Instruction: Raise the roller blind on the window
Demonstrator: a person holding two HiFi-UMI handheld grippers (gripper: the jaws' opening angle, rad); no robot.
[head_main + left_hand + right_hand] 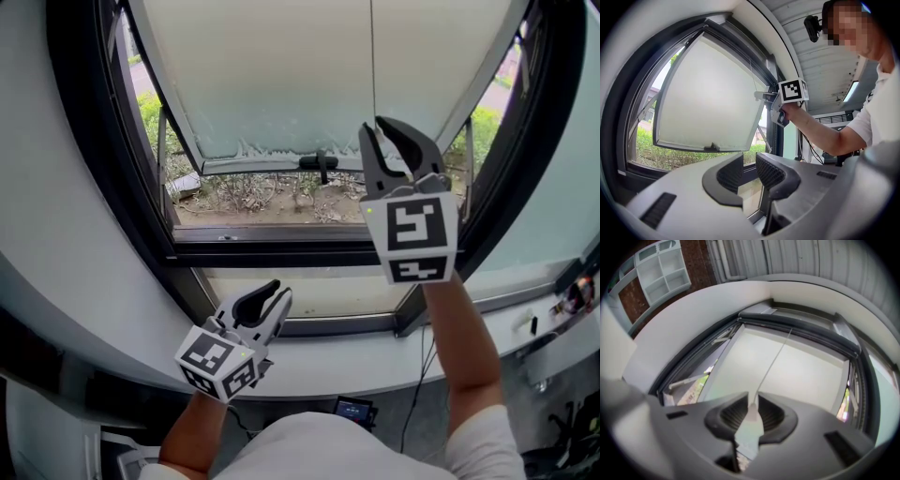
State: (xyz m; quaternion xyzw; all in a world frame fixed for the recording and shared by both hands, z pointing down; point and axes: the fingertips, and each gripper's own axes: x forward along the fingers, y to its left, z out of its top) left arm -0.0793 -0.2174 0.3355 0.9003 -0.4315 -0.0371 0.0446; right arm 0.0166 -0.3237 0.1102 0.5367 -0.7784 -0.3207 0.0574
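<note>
Blind cord [372,56]: one, its pull pinched in right claw [751,400]; left claw [749,163] half-open, empty; one window [281,249].

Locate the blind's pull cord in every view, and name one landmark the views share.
Head view: the pull cord drops from the top edge, right of centre, into the right tongs.
Left gripper view: a thin line right of centre, ending at the right tongs.
Right gripper view: it runs from the centre down between the tongs, which grip its white end.
Shared landmark: the frosted pane behind the cord.
</note>
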